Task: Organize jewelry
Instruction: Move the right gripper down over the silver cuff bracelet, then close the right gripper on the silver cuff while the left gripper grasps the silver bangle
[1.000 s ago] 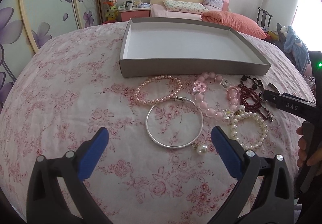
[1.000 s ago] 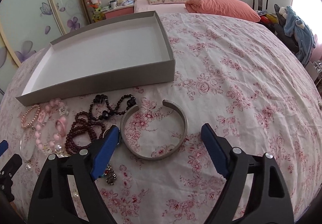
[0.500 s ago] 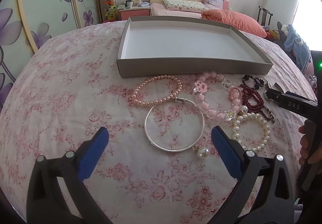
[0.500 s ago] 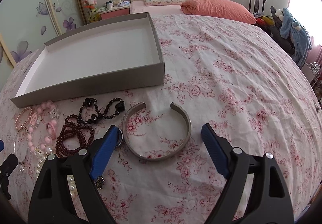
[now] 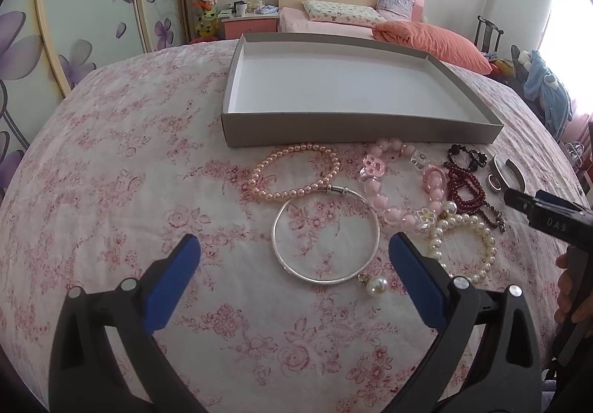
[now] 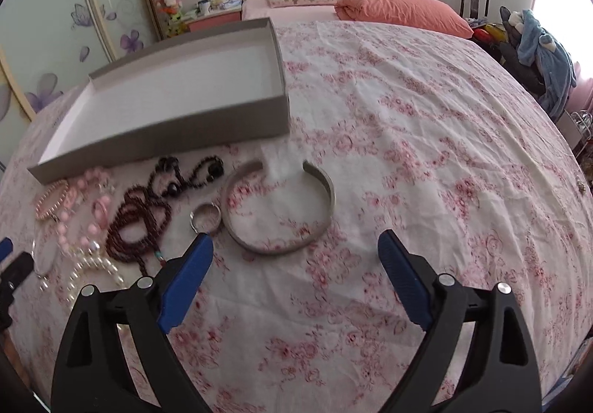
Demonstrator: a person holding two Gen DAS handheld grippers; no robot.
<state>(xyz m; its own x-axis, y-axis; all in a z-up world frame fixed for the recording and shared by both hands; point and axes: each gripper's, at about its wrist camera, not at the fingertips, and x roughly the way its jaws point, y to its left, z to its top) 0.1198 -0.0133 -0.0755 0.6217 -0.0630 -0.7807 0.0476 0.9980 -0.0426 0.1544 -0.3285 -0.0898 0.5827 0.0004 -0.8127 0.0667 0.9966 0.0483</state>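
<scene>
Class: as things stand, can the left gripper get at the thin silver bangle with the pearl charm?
Probably yes: the left gripper is open, and the thin silver bangle lies flat between its fingers with nothing on top.

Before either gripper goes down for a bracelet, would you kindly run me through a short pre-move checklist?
1. Left gripper open: ok, blue pads spread wide, nothing between them.
2. Right gripper open: ok, also free of any load.
3. Left target lined up: ok, the silver bangle lies flat between the pads' line of sight, though its clasp end touches the pink pearl bracelet.
4. Right target lined up: ok, the open cuff lies ahead between the pads; a small ring sits right against it.
5. Grey tray ready: ok, its white floor shows nothing inside.
6. Grippers apart from each other: ok, each shows only at the other view's edge.
</scene>
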